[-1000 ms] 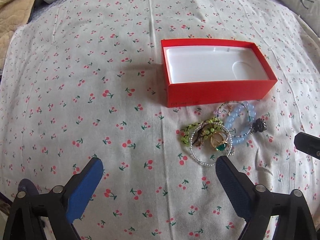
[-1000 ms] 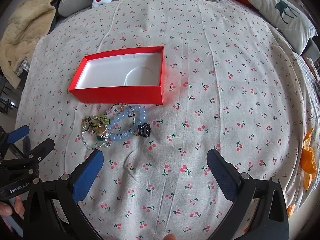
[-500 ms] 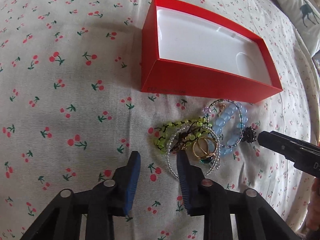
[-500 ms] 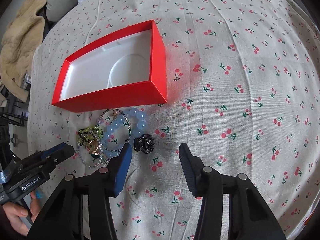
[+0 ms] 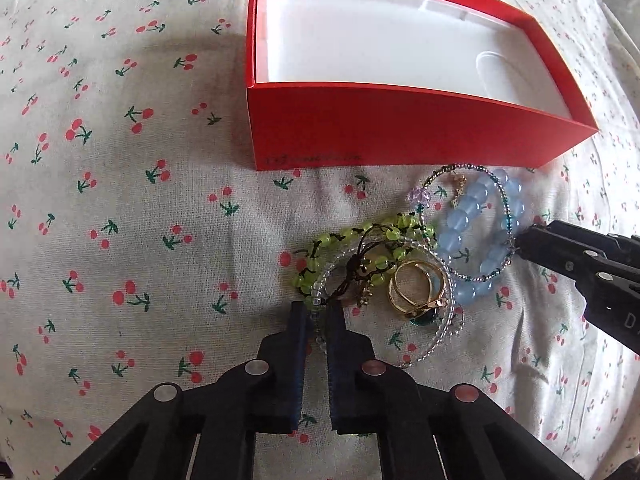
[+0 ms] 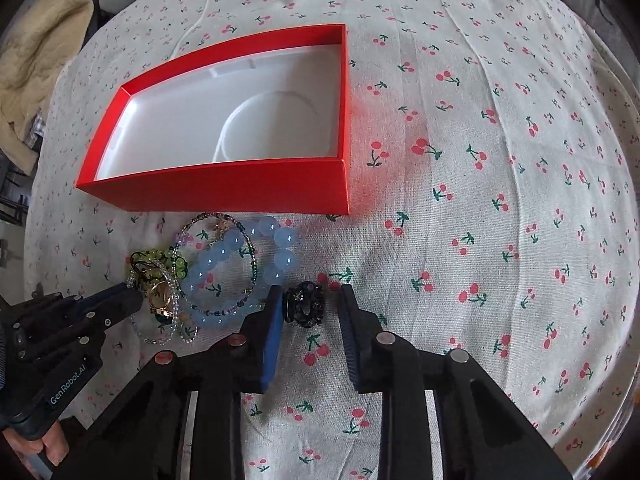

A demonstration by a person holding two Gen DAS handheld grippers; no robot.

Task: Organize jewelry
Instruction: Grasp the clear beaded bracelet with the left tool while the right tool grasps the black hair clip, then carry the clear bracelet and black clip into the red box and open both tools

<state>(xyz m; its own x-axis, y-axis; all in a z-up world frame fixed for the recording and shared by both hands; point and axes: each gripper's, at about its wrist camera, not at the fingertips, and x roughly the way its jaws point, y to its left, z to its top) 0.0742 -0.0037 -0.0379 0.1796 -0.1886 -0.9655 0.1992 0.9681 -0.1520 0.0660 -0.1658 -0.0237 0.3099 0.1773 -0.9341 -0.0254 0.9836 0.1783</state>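
Your left gripper [image 5: 317, 322] has its fingers pinched shut on the clear beaded bracelet [image 5: 436, 336] at the near-left edge of the jewelry pile, a grip that should lift one strand free. Your right gripper [image 6: 307, 304] is closing around the black hair claw [image 6: 304, 305], one pad touching, the other apart. Both sit just near the empty red box [image 6: 224, 190] on the cherry-print bed sheet [image 6: 500, 200].

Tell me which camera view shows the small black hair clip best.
The right wrist view: the black hair clip lies whole between that gripper's fingers. In the left wrist view the right gripper hides nearly all of it.
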